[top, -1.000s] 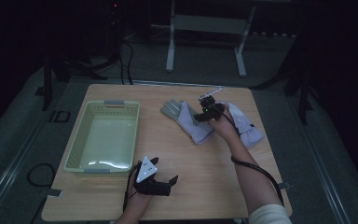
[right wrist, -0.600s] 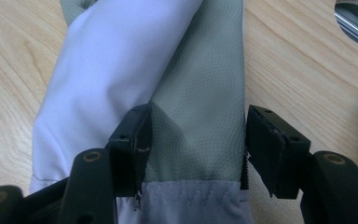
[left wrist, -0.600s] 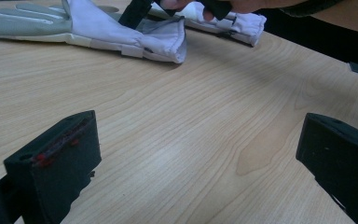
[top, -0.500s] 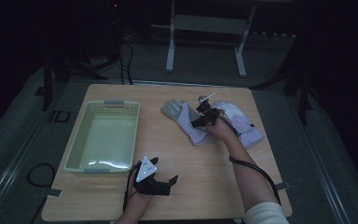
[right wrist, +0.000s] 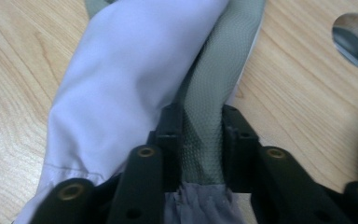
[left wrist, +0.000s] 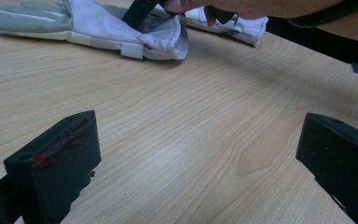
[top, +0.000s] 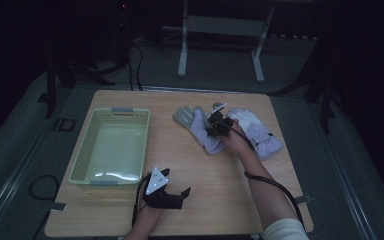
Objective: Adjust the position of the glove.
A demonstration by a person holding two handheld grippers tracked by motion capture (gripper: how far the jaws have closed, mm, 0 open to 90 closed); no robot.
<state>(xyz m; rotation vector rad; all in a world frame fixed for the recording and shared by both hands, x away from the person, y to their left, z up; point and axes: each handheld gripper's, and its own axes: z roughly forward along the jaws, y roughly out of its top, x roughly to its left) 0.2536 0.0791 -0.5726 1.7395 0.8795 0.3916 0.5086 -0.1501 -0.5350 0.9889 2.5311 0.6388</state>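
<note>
Wooden table [top: 230, 175], glove [right wrist: 205, 93] pinched between fingers [right wrist: 170, 126]

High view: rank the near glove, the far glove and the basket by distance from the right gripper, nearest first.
1. Near glove: pinched in the right gripper.
2. Far glove: just right of the gripper, partly under the hand.
3. Basket: across the table, on its left side.

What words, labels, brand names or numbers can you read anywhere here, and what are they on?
None can be read: no print shows on the gloves, the basket or the wooden table.
A floor marking left of the table is too dim and small to read.
</note>
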